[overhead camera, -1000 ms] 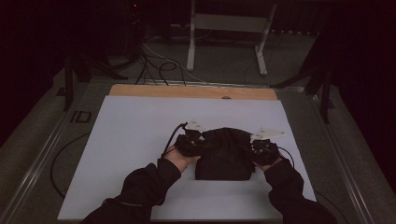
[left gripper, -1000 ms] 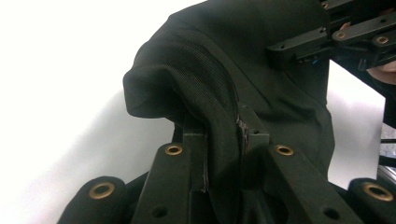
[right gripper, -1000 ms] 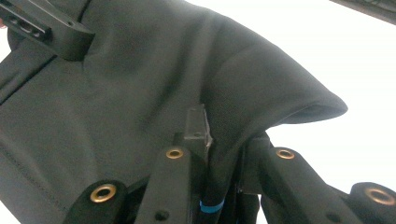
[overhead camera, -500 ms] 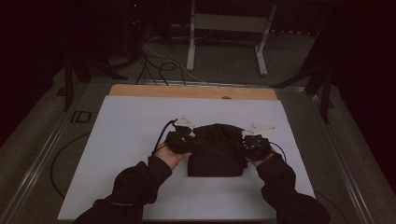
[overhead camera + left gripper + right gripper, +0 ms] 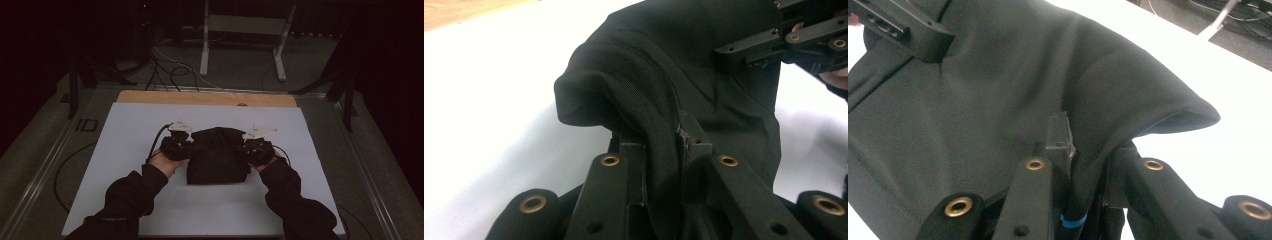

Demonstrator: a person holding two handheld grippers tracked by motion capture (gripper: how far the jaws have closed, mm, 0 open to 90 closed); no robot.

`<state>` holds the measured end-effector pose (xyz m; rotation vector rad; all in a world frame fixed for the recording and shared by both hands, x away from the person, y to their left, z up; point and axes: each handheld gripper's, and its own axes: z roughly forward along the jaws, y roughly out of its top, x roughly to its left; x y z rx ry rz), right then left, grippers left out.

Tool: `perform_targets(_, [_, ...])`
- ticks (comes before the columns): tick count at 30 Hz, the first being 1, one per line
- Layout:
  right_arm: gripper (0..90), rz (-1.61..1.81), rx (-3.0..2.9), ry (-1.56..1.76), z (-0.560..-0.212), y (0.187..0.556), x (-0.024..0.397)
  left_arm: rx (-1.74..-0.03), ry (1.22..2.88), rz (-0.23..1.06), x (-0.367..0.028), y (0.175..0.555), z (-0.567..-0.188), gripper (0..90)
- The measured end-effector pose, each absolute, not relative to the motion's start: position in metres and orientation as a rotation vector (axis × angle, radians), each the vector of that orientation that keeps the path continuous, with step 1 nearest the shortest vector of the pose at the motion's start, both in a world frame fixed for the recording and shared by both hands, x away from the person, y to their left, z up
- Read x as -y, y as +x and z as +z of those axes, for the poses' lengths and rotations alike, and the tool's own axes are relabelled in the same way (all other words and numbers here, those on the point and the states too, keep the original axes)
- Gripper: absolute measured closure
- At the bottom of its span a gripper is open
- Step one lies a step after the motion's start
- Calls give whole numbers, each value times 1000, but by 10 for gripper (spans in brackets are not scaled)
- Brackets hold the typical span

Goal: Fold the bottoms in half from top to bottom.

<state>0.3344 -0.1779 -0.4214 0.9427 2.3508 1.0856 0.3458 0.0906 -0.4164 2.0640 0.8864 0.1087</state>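
A dark folded garment [image 5: 216, 156] lies in the middle of the white table [image 5: 125, 135]. My left gripper [image 5: 181, 144] is shut on the garment's left edge, and in the left gripper view the dark cloth [image 5: 684, 85] is pinched between its jaws [image 5: 663, 145]. On the garment's right edge my right gripper [image 5: 254, 146] is shut, with a fold of the fabric [image 5: 1013, 85] clamped between its jaws [image 5: 1088, 145]. The held far part of the garment is raised off the table. Each gripper view shows the other gripper at its top edge.
A wooden strip [image 5: 205, 98] runs along the table's far edge. Cables [image 5: 165, 62] and a white metal stand [image 5: 240, 35] are on the floor beyond. A cable loop [image 5: 65, 170] lies at the left of the table. White surface lies open all around the garment.
Both grippers have moved towards the far side of the table and up a little, carrying the garment's held edge with them. The grips are unchanged.
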Motion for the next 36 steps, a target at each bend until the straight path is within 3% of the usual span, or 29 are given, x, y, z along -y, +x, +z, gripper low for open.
perform_targets(13, [778, 1089, -2314, 968, -422, 339, 144, -916, 2066, 106, -120, 357, -417, 784])
perform_targets(23, [777, 1041, -2288, 1026, -428, 340, 136, -890, 2083, 86, -121, 368, -428, 783])
perform_targets(36, [776, 990, -2296, 1081, -452, 367, 129, -938, 2089, 56, -124, 394, -452, 780])
